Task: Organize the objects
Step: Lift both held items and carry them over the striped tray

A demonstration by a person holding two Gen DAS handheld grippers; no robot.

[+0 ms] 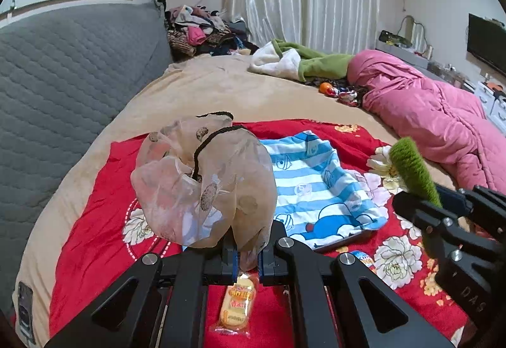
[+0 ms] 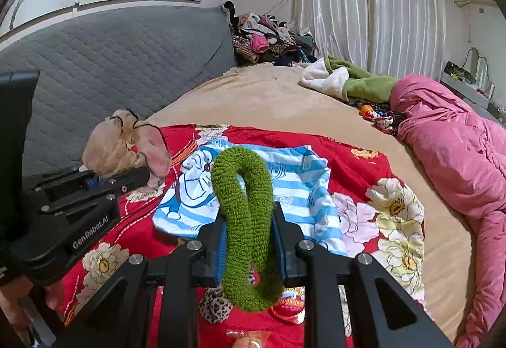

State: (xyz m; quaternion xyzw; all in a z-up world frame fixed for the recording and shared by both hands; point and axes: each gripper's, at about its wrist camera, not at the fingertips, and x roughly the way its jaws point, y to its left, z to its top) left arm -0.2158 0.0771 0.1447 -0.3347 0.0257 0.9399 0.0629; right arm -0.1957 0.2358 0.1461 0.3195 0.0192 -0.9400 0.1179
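Lifting both off the bed (image 1: 221, 88) — left claw (image 1: 247, 262) pinches sheer scrunchie (image 1: 202, 183), right claw (image 2: 249, 240) clamps green scrunchie (image 2: 246, 221) — likely for sorting.

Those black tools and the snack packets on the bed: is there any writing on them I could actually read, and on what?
"GenRobot.AI": white letters on the left tool, seen from the right wrist.
"DAS": embossed sideways on the right tool; the start is cut off.
Biscuit packet: yellow and red lettering, too blurred to read.
Red packet: print too small to read.

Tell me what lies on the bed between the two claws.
The blue-striped cartoon cloth lies on the red floral blanket between the left claw and right claw, seen in the right wrist view.
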